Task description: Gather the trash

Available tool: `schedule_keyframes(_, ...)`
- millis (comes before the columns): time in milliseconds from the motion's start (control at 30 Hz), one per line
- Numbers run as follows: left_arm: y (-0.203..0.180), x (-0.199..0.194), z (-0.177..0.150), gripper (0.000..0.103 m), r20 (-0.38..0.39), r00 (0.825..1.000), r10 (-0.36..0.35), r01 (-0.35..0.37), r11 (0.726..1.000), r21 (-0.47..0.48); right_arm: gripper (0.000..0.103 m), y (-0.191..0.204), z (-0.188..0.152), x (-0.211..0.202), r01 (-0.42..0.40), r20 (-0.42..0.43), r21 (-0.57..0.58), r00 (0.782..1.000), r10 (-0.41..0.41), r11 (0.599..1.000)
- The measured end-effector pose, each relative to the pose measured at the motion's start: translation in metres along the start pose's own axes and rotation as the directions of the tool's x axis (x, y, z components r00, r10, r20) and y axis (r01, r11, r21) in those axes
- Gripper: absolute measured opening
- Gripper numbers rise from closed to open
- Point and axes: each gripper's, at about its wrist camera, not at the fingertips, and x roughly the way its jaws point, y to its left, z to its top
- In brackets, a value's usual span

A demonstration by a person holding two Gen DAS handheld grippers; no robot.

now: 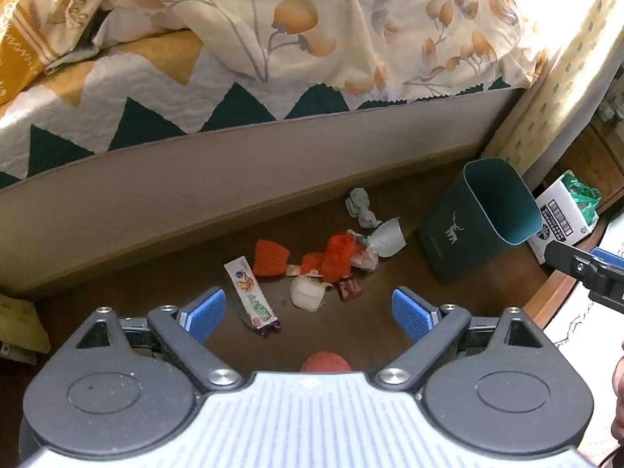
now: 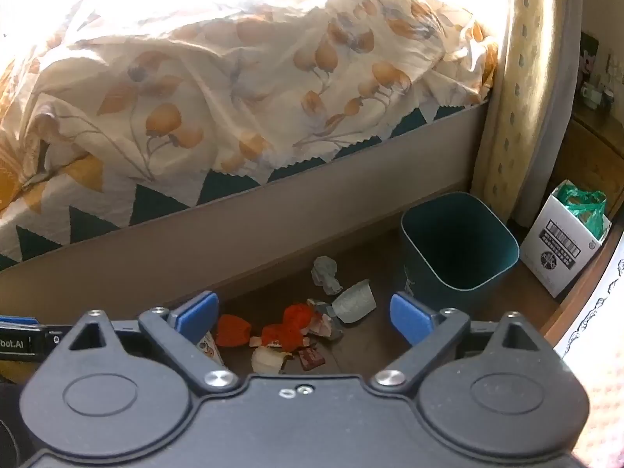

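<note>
A pile of trash lies on the dark wood floor beside the bed: a crumpled grey paper (image 1: pixel 360 202) (image 2: pixel 325 271), a clear plastic cup (image 1: pixel 388 238) (image 2: pixel 355 304), red netting (image 1: pixel 335 255) (image 2: pixel 290 325), an orange foam net (image 1: pixel 270 259), a long snack wrapper (image 1: pixel 251 294), a white foam piece (image 1: pixel 308 292) and a small dark red packet (image 1: pixel 350 289). A dark green bin (image 1: pixel 479 218) (image 2: pixel 458 247) stands upright to the right of the pile. My left gripper (image 1: pixel 308 312) is open above the pile. My right gripper (image 2: pixel 304 318) is open, also above the pile.
The bed (image 1: pixel 195 148) with a floral duvet (image 2: pixel 234 78) runs along the far side. A curtain (image 2: pixel 518 78) hangs behind the bin. A white carton (image 2: pixel 565 241) with a green bag stands right of the bin. A red ball (image 1: pixel 325 362) lies under the left gripper.
</note>
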Motion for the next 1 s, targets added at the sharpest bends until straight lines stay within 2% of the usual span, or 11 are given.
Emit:
schedule_keyframes(433,-0.009,0.015,0.01,0.093,-0.013,1.0,0.001,0.0,1.0,0.011,0.092,-0.022,0.008,0.013,-0.002,-0.008,0.027,1.0,0.002,1.0)
schedule_keyframes(567,-0.01,0.017,0.011,0.093,-0.014,1.0,0.003,-0.003,1.0,0.011,0.092,-0.023,0.008,0.015,-0.005,-0.01,0.03,1.0,0.005,1.0)
schedule_keyframes(667,-0.01,0.017,0.011,0.093,-0.013,1.0,0.002,-0.002,1.0,0.01,0.092,-0.021,0.009,0.013,0.022,0.013,0.004,1.0,-0.022,1.0)
schedule_keyframes(933,-0.01,0.018,0.013,0.093,-0.012,1.0,0.003,-0.002,1.0,0.012,0.092,-0.021,0.012,0.013,0.054,-0.029,-0.022,0.998,-0.054,0.998)
schedule_keyframes(1000,-0.011,0.018,0.013,0.093,-0.011,1.0,0.004,-0.003,1.0,0.013,0.092,-0.02,0.012,0.014,0.036,-0.02,-0.005,0.999,-0.036,0.999)
